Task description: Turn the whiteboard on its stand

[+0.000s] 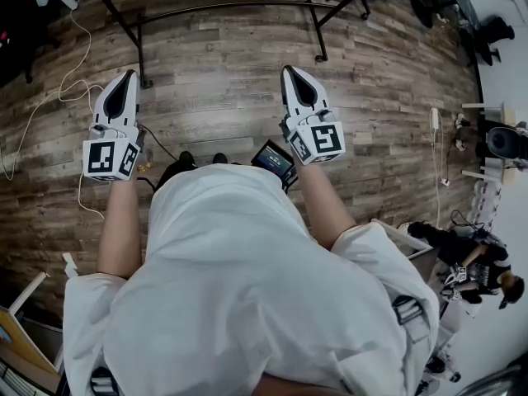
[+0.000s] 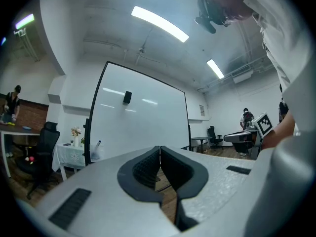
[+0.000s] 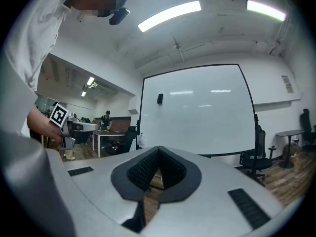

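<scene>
The left tongs (image 1: 128,75) and right tongs (image 1: 289,70) are both closed tight on nothing, pointing level over the wood floor (image 1: 231,64). Ahead, out of reach, stands the whiteboard (image 2: 140,117) on its stand (image 1: 223,8). A good turn likely means opening wide and gripping opposite frame edges

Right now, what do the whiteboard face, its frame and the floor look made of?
Whiteboard face: glossy white, likely coated steel or melamine; the ceiling lights reflect in it as streaks.
Frame: thin black edging and post, probably painted metal.
Floor: wood-look planks in mixed brown and grey with a low sheen; laminate, vinyl or real wood, can't tell which.
</scene>
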`<state>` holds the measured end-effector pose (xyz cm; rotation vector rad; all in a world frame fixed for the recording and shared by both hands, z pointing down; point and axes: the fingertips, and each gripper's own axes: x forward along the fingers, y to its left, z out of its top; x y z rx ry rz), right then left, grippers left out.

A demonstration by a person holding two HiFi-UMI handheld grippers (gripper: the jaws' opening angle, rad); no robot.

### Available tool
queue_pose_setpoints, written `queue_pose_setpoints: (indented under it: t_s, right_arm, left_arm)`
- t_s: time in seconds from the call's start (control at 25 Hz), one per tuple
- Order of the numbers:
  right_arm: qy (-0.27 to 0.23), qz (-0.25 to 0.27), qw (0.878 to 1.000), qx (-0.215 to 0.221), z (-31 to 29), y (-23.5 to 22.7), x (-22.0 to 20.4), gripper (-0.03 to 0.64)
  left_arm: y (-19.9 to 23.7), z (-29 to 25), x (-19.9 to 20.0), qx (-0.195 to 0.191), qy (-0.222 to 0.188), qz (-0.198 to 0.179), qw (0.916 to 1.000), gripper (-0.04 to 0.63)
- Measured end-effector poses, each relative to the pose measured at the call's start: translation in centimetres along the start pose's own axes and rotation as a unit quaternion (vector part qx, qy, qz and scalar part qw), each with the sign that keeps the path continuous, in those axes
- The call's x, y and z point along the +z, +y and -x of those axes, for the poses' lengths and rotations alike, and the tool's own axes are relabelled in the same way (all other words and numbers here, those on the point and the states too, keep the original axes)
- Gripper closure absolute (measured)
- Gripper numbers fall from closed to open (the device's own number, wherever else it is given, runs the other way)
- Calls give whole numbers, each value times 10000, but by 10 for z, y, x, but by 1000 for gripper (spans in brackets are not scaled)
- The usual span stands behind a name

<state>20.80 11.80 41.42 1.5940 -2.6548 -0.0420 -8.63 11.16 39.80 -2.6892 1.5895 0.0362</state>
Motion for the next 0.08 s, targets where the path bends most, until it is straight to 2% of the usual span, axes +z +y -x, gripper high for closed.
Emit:
queue_pose_setpoints:
  t_s: [0.08]
  right_arm:
    - [-16,-17,10000,-2,0,-3,-1,620]
  left_arm:
    - [-1,0,0,41,-4,-21,10000,589]
